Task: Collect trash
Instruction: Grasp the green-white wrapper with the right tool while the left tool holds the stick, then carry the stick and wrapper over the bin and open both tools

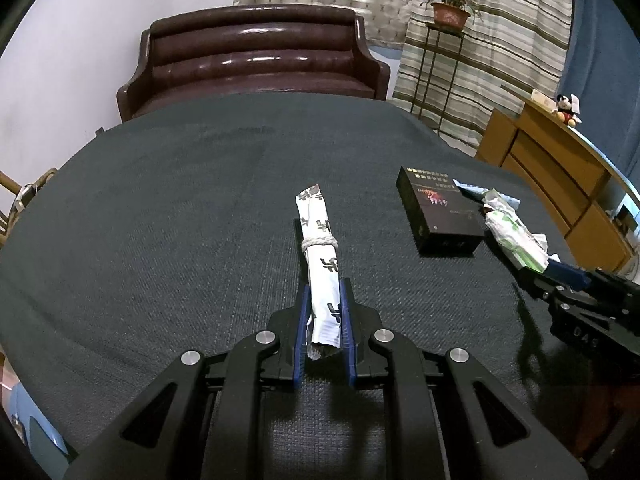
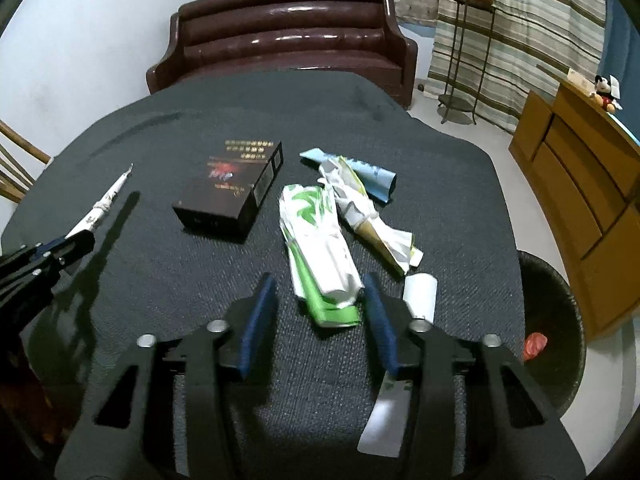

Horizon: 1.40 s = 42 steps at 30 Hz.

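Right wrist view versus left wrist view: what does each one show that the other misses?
Only the right wrist view shows the dark bin beside the table, a white roll and the right claw open around the green-white wrapper. Only the left wrist view shows the left claw shut on the tied paper roll. Both show the black box, the sofa and the potted plant.

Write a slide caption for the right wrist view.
Right gripper straddles a green-and-white wrapper, beside a black box on the dark table.
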### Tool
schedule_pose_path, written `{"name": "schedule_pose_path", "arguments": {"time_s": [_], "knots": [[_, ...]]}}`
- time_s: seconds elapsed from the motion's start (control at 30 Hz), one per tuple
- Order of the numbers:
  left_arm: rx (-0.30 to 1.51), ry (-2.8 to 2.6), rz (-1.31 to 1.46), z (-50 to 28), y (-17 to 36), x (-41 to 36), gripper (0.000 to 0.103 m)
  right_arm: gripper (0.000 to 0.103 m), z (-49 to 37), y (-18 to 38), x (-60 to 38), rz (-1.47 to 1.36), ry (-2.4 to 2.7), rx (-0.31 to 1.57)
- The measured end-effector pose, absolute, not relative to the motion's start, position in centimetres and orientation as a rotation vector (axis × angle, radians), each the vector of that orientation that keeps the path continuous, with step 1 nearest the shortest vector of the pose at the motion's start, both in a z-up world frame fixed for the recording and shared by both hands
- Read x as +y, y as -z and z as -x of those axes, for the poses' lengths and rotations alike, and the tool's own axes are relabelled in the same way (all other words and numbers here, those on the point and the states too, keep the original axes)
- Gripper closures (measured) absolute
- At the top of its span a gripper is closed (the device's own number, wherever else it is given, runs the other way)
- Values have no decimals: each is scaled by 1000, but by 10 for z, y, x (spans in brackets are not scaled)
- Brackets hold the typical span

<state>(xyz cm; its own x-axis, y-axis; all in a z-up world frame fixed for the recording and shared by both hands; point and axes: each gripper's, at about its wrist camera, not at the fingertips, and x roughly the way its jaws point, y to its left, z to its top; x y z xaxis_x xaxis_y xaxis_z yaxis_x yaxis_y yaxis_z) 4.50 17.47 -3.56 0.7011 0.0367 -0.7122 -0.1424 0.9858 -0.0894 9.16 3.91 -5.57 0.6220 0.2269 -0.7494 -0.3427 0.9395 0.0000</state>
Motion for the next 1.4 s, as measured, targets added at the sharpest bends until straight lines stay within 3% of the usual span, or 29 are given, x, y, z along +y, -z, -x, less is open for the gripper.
{"name": "schedule_pose_path", "arguments": {"time_s": [0.63, 1.4], "knots": [[760, -65, 135, -44, 27, 165, 87, 74, -75, 29, 11, 73, -312, 725], [671, 275, 25, -57, -4, 23, 87, 74, -63, 17, -143, -54, -4, 653]]}}
